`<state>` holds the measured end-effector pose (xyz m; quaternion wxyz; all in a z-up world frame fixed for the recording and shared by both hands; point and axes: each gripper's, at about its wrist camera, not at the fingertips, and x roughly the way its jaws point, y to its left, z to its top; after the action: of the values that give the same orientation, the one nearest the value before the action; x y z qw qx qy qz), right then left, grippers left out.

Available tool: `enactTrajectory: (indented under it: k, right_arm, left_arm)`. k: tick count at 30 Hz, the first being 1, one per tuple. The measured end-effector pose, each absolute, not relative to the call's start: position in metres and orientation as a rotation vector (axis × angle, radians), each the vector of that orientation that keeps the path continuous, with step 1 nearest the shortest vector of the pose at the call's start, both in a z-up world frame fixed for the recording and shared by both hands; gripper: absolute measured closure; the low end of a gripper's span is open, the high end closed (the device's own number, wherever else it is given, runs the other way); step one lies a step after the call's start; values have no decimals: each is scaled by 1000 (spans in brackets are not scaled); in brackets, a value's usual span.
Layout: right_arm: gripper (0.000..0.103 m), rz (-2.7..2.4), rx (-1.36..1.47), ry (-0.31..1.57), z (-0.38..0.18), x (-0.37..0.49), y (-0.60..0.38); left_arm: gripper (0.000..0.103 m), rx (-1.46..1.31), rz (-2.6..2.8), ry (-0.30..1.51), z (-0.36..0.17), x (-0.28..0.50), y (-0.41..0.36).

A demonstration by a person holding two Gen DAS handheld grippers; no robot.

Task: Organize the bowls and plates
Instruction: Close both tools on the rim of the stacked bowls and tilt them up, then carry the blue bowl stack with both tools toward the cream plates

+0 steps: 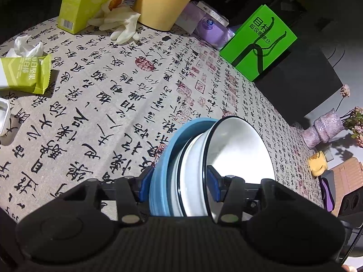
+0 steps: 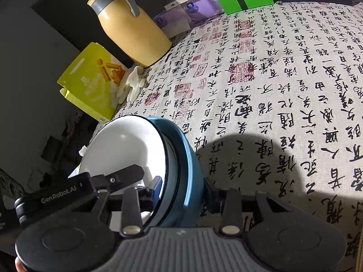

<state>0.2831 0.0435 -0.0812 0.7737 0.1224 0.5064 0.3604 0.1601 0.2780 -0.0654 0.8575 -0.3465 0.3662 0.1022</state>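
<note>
left tool [image 1: 179, 185] and right tool [image 2: 182, 192] both clamped on stacked dishes [image 1: 204, 163], held on edge, white bowl [image 2: 127, 149] facing sideways

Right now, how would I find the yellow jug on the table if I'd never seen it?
Look at the table under the cloth covered in black writing, then go to its far edge. The yellow jug stands there between the yellow-green snack box and the purple packs. It is the only tall, rounded thing, with a grey handle on top.
</note>
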Motion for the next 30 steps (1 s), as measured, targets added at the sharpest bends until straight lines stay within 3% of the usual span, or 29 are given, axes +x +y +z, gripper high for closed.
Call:
enactTrajectory:
  k: [30]
  right_arm:
    - [65, 774, 307, 1029, -58, 275, -1]
  left_arm:
    - [54, -683, 190, 729, -36, 160, 237]
